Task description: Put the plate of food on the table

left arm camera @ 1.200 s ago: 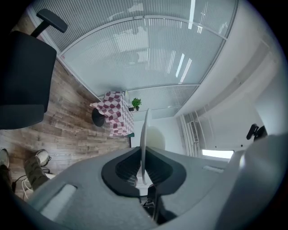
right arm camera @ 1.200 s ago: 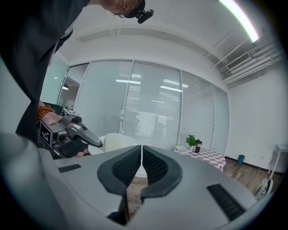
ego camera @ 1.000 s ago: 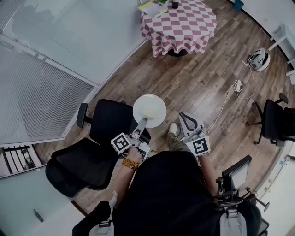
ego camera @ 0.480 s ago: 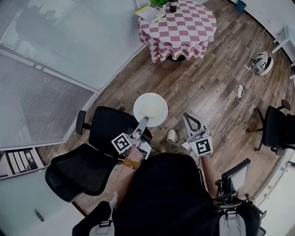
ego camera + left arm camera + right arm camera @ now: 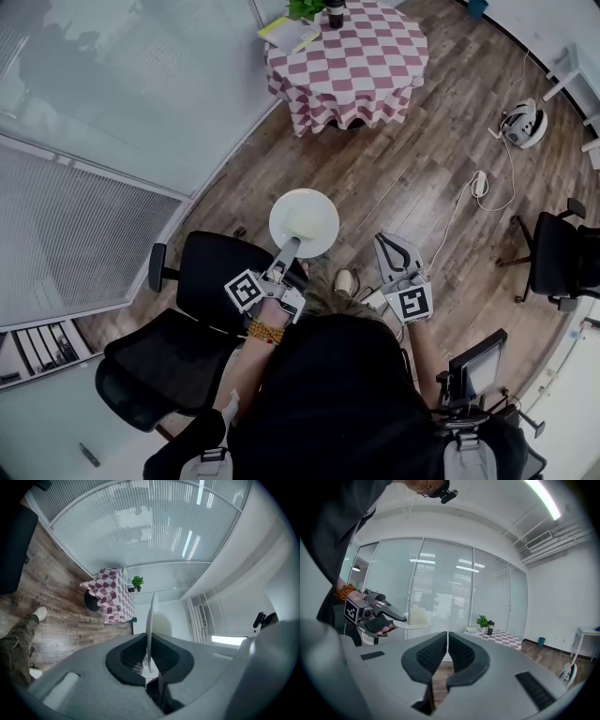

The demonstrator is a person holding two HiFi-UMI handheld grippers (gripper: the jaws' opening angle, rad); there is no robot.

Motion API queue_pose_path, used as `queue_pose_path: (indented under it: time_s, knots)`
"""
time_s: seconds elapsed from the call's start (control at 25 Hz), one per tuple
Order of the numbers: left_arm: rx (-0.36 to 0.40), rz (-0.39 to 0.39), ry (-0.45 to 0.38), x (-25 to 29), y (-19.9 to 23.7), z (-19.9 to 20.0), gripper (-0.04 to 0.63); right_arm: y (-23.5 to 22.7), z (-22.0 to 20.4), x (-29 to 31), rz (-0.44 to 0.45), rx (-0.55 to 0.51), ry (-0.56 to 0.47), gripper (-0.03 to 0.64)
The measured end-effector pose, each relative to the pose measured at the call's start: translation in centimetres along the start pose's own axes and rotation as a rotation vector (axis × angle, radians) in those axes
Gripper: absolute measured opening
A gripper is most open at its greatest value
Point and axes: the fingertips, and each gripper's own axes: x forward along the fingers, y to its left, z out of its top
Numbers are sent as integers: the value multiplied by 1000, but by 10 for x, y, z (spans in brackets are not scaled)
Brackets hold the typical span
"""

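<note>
head view: carry step, by the look of it. left gripper [image 5: 292, 244] clamped on rim of white plate [image 5: 304, 222], held over wood floor [image 5: 403, 159], well apart from checkered table [image 5: 347, 56]. right gripper [image 5: 392, 242] empty, jaws together. next: cross floor, keep plate level.
left gripper view: plate edge-on in clamped jaws; food hidden.
right gripper view: pale food block [image 5: 418, 616] on plate, kind unclear.

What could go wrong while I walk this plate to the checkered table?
1. The left gripper pinches the plate at one spot on its rim, so it may tip and the pale food block could slide off; the shut right gripper gives no support.
2. A white cable trails over the floor right of the path to the table and could catch a foot.
3. Papers and a cup sit at the table's far side; land clear of them.
</note>
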Motion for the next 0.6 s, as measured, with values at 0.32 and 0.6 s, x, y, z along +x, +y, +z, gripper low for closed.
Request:
queue_pose_path:
  time_s: [0.32,0.6]
  knots:
    - [-14,-21,84,70,4,27,21,-46,-1,35,-94,21,22,14]
    - [-18,-41,132,135,-6,74,21,-88,15,102,-123,5,15,14]
